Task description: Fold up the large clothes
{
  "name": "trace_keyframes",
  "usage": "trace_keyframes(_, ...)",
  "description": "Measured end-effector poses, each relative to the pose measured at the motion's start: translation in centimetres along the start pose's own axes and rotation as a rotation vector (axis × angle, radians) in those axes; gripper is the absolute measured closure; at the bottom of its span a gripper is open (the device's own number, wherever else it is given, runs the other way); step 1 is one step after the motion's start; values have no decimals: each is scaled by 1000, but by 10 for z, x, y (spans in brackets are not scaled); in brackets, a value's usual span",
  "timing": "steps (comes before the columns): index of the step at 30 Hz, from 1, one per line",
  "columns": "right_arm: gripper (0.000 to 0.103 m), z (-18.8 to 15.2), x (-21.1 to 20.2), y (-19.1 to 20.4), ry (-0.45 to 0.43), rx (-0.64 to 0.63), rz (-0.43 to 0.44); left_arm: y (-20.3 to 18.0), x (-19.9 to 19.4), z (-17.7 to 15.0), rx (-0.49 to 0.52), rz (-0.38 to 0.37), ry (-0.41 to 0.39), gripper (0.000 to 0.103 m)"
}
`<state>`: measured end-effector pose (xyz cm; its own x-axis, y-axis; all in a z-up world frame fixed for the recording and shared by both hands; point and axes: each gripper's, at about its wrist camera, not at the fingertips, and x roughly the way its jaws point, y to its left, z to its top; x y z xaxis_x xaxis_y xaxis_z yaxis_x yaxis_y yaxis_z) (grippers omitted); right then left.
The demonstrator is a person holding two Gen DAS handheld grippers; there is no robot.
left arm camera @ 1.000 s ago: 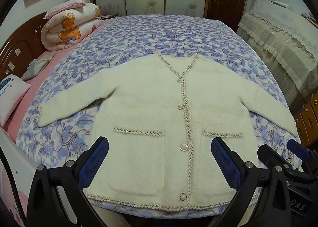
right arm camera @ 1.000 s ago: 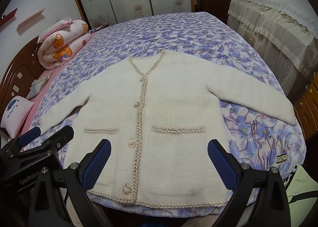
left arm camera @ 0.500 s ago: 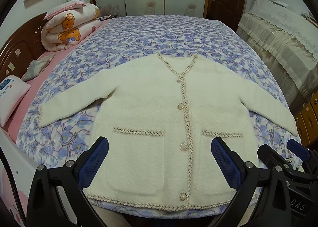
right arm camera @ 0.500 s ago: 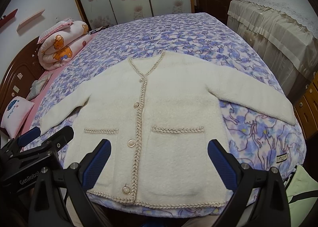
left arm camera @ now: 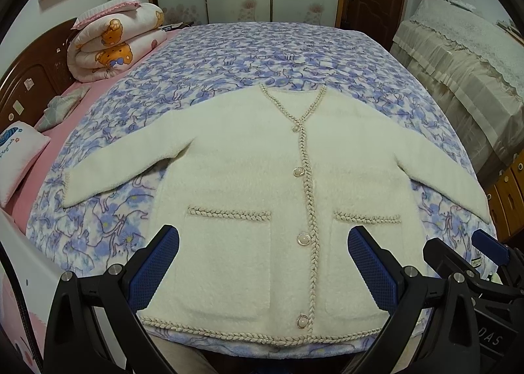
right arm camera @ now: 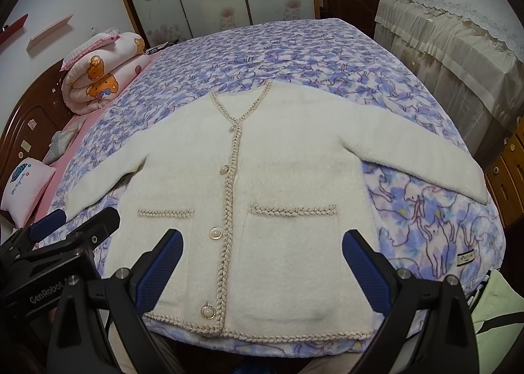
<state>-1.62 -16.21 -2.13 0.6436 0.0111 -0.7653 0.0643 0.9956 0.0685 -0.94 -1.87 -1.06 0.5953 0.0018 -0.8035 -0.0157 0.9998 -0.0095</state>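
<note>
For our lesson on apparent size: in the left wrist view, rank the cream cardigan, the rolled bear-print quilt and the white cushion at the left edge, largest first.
1. cream cardigan, clearly largest.
2. rolled bear-print quilt.
3. white cushion, though the frame edge crops it, so its place below the quilt is unsure.

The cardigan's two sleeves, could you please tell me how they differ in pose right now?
The left sleeve lies wholly on the floral blanket; the right sleeve reaches the bed's side edge. Seen from the left wrist, the left sleeve's cuff is nearer the pillow, the right's nearer the drawers. Both lie flat, angled outward.
</note>
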Motion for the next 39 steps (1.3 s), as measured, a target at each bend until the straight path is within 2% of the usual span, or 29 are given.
trace_keyframes(23, 5, -2, 3, 0, 4, 4, -1, 4, 7, 5, -2, -3, 21, 1)
trace_keyframes(31, 5, -18, 15, -8, -1, 29, -19, 0, 11, 13, 0, -36, 7, 1)
trace_keyframes(39, 5, -8, 16, -29, 16, 91, 15, -15, 12, 19, 21, -82, -10, 1)
